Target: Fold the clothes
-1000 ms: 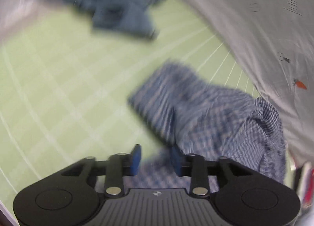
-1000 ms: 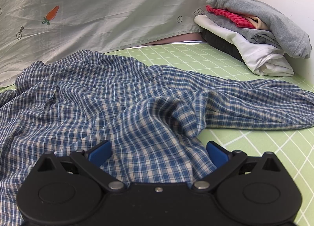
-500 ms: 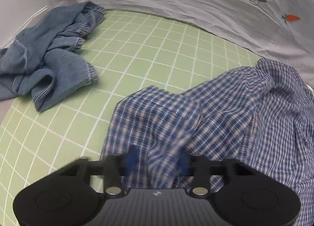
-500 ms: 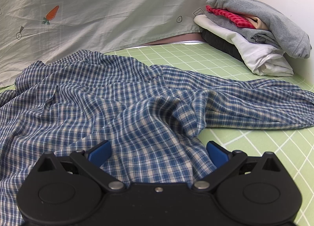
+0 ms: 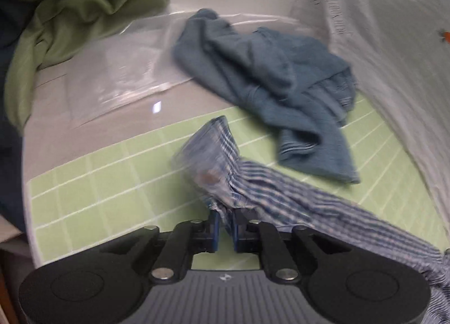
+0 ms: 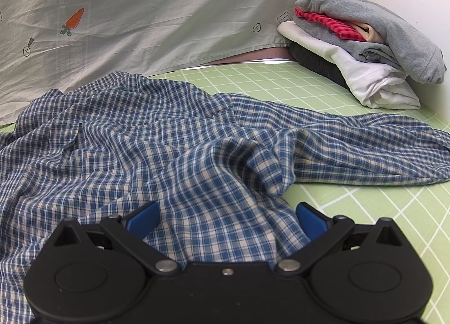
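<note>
A blue and white checked shirt (image 6: 174, 149) lies crumpled across the green grid mat (image 6: 365, 211). My left gripper (image 5: 225, 225) is shut on the cuff end of the shirt's sleeve (image 5: 213, 161), which stands up in front of the jaws and trails off to the lower right. My right gripper (image 6: 225, 217) rests over the shirt's near hem, open wide, with checked cloth lying between its blue fingers (image 6: 142, 217).
A crumpled blue denim garment (image 5: 270, 82) lies beyond the sleeve. A folded stack of grey, red checked, white and dark clothes (image 6: 362, 48) sits at the back right. A pale sheet with a carrot print (image 6: 140, 14) hangs behind. Green cloth (image 5: 70, 0) and clear plastic (image 5: 121, 71) lie far left.
The left gripper has closed on the sleeve cuff and swung left with it, drawing the sleeve out from the pile. The right gripper has stayed still and open.
</note>
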Tool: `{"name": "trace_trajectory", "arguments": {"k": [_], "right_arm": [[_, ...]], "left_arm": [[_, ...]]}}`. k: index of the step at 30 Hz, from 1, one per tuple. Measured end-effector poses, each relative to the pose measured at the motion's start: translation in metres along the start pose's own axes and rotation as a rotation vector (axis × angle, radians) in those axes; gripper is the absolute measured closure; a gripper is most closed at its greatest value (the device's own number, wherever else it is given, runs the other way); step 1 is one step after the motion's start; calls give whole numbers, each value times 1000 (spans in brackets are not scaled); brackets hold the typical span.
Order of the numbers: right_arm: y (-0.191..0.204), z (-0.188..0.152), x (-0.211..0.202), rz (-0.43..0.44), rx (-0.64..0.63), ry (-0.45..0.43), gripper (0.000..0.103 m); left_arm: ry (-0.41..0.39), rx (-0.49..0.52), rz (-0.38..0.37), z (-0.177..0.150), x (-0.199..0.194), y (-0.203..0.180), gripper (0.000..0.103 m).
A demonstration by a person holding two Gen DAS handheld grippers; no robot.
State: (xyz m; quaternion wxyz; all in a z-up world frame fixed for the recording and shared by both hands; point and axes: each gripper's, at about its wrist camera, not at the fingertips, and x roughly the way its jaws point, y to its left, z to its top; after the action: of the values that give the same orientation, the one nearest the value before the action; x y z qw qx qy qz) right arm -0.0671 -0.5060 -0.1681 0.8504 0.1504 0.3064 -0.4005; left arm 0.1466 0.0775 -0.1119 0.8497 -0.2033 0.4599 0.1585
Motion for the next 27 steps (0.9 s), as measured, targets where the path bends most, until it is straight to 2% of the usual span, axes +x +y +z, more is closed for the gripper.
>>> {"name": "trace_trajectory", "arguments": {"k": [5,7,9,10,12,13,14,16,20,23,27], "right_arm": [[0,1,0,1,0,1,0],[0,1,-1,1,0,2,0],[-1,3,0,1,2,15,0],[-2,6,1,2,4,26,0],[-4,14,4,4,14,71,0],[-5,21,7,11,18,110,0],[-6,29,10,20,23,142,0],[-9,45,13,56,48,147,0],[-17,79,22,90,105,100,0],[-13,108,47,111,125,106,0],[0,143,95,124,107,164,0]], "left_arm": [[-11,23,3,-2,-3,-4,79],[-16,34,3,-3,-5,-6,68],[-20,45,4,-3,-6,-8,61],[-22,51,4,-4,-7,-9,53],[-27,62,4,-5,-8,-11,39],[-23,102,-20,-5,-6,-24,35],[-18,146,-46,-5,-4,-38,34],[-9,233,-99,-5,-1,-66,32],[10,408,-205,-6,6,-122,30],[39,503,-224,-10,26,-167,29],[86,518,-228,-9,50,-200,29]]}}
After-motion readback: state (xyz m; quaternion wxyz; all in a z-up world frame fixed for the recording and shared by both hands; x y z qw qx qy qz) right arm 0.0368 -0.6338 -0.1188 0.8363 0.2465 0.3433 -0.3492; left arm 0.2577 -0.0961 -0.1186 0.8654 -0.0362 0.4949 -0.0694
